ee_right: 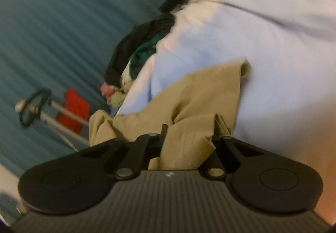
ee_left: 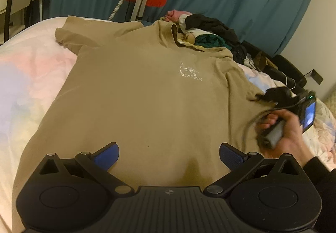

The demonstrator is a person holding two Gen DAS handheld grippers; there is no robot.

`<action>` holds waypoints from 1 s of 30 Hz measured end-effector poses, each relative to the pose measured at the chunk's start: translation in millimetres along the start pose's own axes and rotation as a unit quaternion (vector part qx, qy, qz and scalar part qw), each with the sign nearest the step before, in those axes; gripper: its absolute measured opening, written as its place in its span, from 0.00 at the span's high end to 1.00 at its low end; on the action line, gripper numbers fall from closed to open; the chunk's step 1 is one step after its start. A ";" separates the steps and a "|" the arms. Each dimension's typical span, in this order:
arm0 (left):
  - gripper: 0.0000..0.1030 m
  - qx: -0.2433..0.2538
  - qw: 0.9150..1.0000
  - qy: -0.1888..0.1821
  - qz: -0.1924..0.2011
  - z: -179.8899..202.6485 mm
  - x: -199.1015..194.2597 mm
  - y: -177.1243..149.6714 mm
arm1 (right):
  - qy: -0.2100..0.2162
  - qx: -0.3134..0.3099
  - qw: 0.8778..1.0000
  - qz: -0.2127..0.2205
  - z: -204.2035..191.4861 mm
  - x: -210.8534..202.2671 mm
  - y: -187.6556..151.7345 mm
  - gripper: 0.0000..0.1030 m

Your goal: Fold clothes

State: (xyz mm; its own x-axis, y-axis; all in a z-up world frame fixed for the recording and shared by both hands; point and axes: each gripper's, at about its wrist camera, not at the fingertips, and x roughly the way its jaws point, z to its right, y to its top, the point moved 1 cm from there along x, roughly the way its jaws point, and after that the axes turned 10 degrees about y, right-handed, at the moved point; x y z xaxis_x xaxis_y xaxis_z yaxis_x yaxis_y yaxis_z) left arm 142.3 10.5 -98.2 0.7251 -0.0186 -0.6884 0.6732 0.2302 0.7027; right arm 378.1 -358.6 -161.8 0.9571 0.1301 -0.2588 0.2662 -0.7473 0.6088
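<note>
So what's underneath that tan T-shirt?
The tan T-shirt lies spread on a pale pastel bedsheet, which shows around its edges. Near the collar it overlaps a pile of dark clothes. Whatever lies directly beneath the shirt's middle is covered.

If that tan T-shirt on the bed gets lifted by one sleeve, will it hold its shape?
Probably not. The tan cotton T-shirt looks thin and floppy: its sleeve bunches where the right gripper pinches it. It likely drapes and drags across the pale bedsheet, seeming light.
</note>
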 end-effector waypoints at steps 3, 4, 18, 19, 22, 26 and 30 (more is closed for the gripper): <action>0.00 0.008 1.000 -0.005 0.007 5.1 8.1 5.3 | -0.001 -0.115 0.993 -0.010 -11.8 4.5 30.3 0.92; 0.00 0.012 1.000 -0.006 0.010 7.1 10.7 6.7 | -0.011 -0.136 0.990 -0.018 -10.7 9.3 38.8 0.92; 0.00 0.047 0.998 -0.038 0.011 20.5 16.8 7.8 | -0.026 -0.232 0.969 -0.083 -42.3 -60.9 39.5 0.13; 0.00 0.051 0.998 -0.042 0.012 21.1 13.9 6.6 | -0.020 -0.234 0.969 -0.082 -48.5 -81.2 35.7 0.13; 0.00 0.066 0.996 -0.054 0.014 24.6 3.0 0.5 | -0.003 -0.249 0.965 -0.086 -73.4 -145.9 18.7 0.13; 0.01 0.091 0.989 -0.115 -0.021 36.8 -7.9 -18.6 | 0.006 -0.279 0.955 -0.097 -111.8 -226.1 -6.7 0.13; 0.07 0.117 0.974 -0.184 -0.062 50.0 -18.3 -39.5 | 0.028 -0.275 0.956 -0.093 -130.7 -292.2 -26.7 0.13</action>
State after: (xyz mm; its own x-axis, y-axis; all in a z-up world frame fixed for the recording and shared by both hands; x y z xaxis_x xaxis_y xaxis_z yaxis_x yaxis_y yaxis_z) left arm 109.7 -46.9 -104.4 0.6094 -0.3892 -0.6907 0.7428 -0.0243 0.6691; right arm 106.3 -291.4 -4.4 0.8881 0.2734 -0.3695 0.4371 -0.2532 0.8630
